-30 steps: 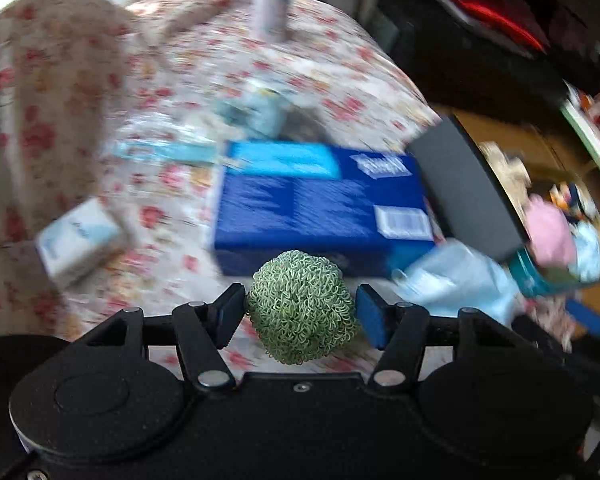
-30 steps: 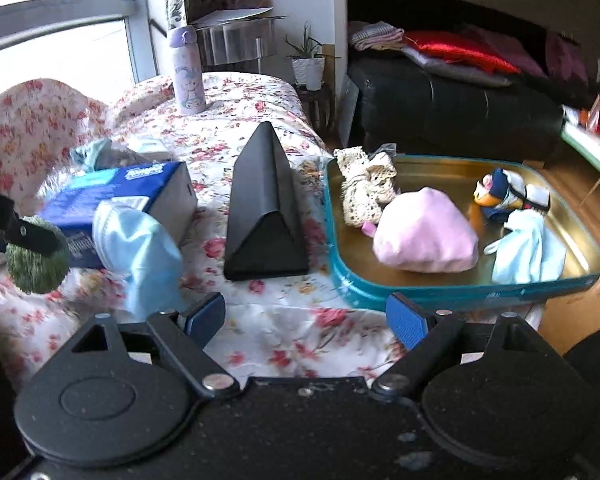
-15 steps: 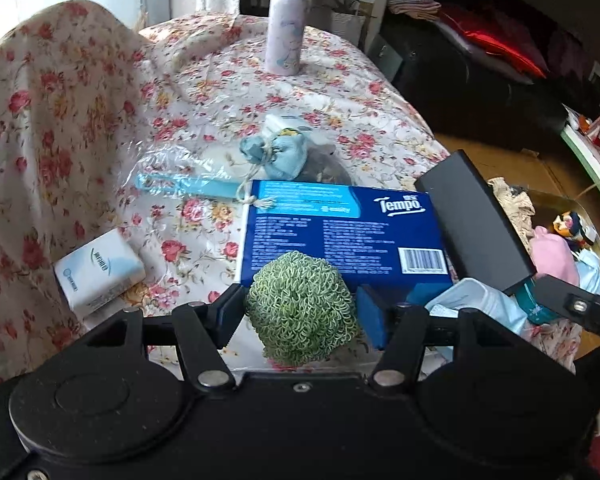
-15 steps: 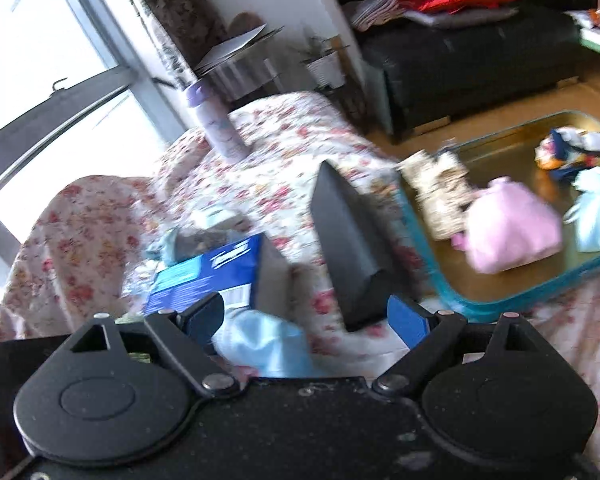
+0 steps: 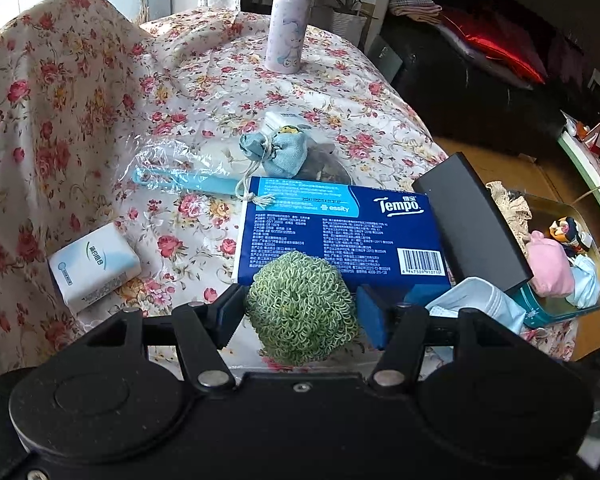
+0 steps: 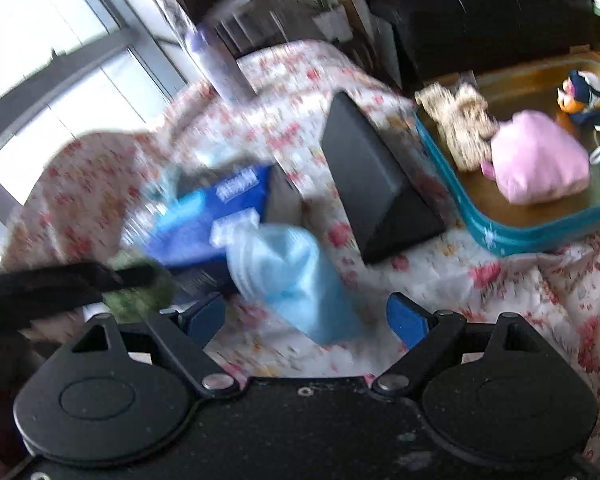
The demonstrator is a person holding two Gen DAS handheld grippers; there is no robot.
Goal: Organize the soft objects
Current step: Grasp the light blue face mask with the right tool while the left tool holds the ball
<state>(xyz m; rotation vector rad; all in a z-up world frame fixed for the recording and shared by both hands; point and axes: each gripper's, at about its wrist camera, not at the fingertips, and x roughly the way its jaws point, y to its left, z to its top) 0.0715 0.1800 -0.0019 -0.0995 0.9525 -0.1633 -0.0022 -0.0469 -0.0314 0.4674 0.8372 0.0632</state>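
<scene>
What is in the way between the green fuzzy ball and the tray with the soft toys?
The left gripper holds the green ball. Between it and the teal tray lie the blue tissue box, the black wedge-shaped case and a light blue mask pack. Carried above them, nothing visible blocks it.
</scene>
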